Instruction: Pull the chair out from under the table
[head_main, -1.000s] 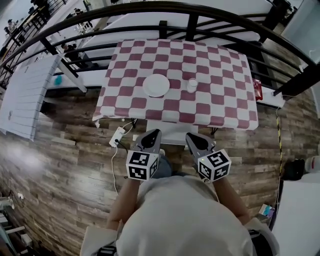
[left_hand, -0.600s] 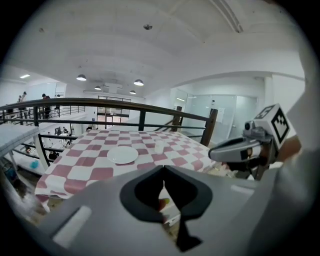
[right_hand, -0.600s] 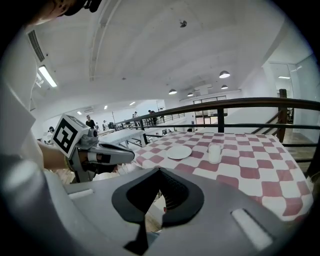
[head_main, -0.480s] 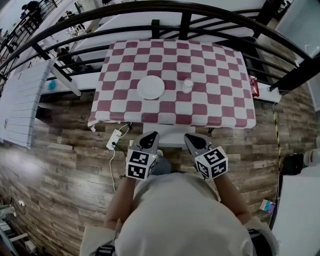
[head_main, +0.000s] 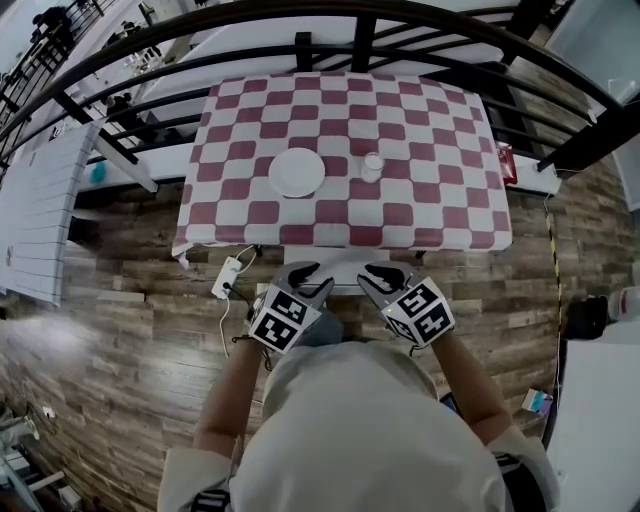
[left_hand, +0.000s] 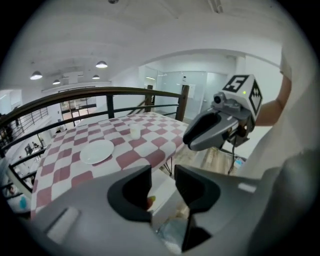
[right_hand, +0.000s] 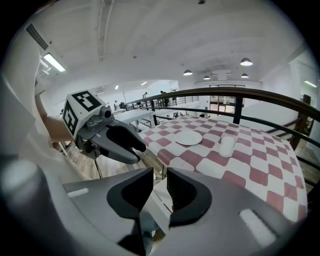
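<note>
We are just opening the jaws of the left gripper (head_main: 307, 275) and the right gripper (head_main: 385, 276), nothing clamped yet. The chair (head_main: 345, 266) is lying at twelve o'clock, its back running nine-to-three, equally near both.

Bare floor (head_main: 125, 330) L & R of chair (head_main: 345, 272); table edge (head_main: 440, 238) over it, power strip (head_main: 230, 277) at L.

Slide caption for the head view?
Left gripper and right gripper, jaws just opening, gripping nothing, hover at the white chair under the checkered table.
</note>
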